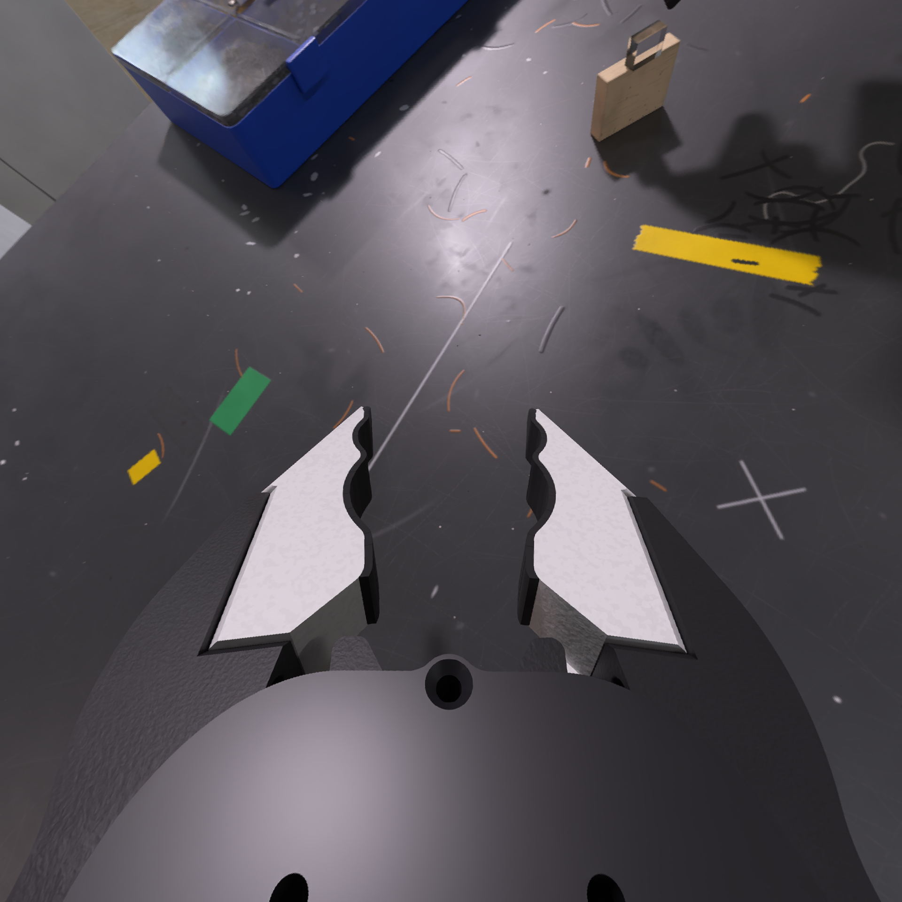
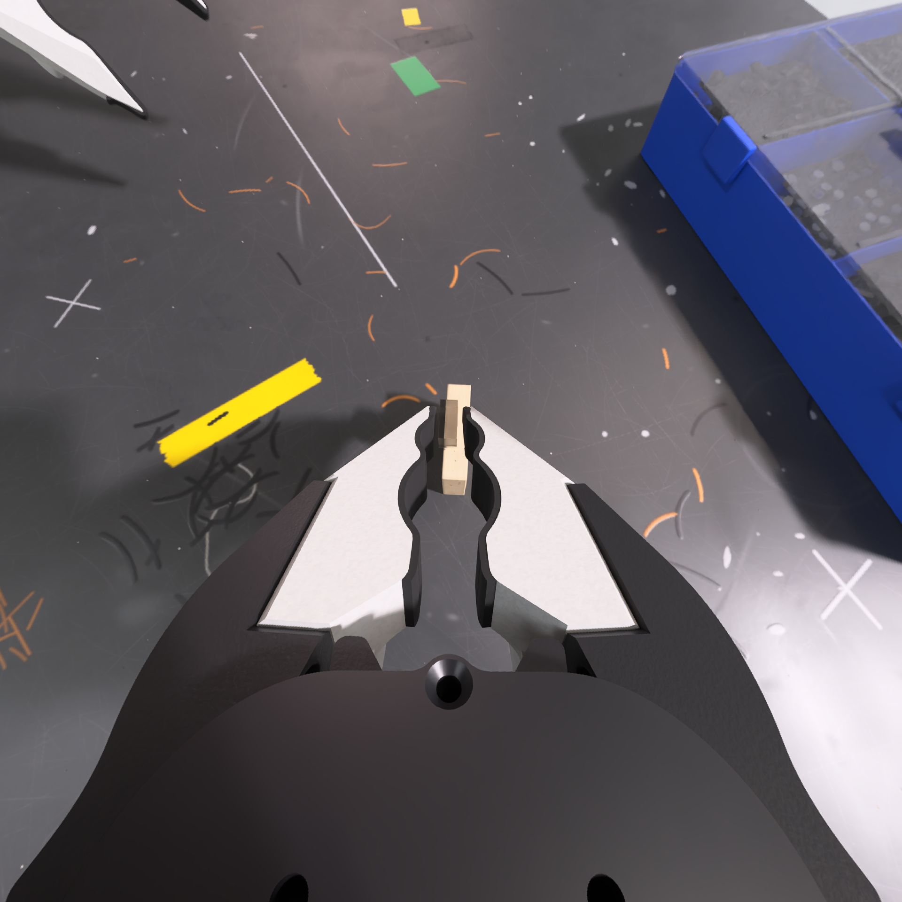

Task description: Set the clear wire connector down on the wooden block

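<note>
— How many things are on the bench?
— One wooden block (image 1: 633,92), one clear connector (image 1: 645,45), one blue box (image 1: 312,112).
— Tape?
— One long yellow strip (image 1: 722,253), one small yellow piece (image 1: 144,466), one green piece (image 1: 240,400).
— Chalk crosses?
— Two (image 2: 73,302) (image 2: 848,589).
— Grippers?
— Two: left (image 1: 448,415), right (image 2: 449,412).

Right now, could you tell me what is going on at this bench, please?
The clear wire connector lies on top of the wooden block, which stands on the dark workbench. The right gripper is right at the block, its fingers to either side of block and connector; whether they press on either I cannot tell. The left gripper hangs open over bare bench with nothing between its fingers. A blue parts box sits off to one side.
</note>
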Controlling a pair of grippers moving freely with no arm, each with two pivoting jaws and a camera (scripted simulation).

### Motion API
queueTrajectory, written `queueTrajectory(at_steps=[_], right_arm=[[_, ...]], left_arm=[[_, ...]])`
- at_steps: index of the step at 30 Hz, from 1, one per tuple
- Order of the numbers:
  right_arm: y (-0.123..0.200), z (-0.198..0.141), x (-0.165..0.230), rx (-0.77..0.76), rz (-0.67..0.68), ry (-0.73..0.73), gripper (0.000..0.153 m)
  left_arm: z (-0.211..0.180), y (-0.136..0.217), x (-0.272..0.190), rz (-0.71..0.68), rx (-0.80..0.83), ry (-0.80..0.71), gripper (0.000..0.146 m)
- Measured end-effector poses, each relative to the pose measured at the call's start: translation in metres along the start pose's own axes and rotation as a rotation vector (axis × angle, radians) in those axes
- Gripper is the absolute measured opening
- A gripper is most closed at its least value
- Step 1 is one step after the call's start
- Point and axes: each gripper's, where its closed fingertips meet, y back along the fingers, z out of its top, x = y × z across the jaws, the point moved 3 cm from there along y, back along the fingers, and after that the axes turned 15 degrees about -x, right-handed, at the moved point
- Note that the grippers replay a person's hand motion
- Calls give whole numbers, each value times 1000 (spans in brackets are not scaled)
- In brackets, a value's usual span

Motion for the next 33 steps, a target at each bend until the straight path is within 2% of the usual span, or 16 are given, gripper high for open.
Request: queueTrajectory(at_steps=[13, 25, 33], right_arm=[[-8, 28, 26, -17, 55, 70, 11], [-19, 55, 71, -63, 162, 61, 11], [-34, 45, 91, -66, 214, 52, 11]], left_arm=[[-5, -2, 1, -35, 14, -29, 65], [-1, -2, -7, -252, 45, -117, 62], [-1, -3, -8, -350, 53, -139, 62]])
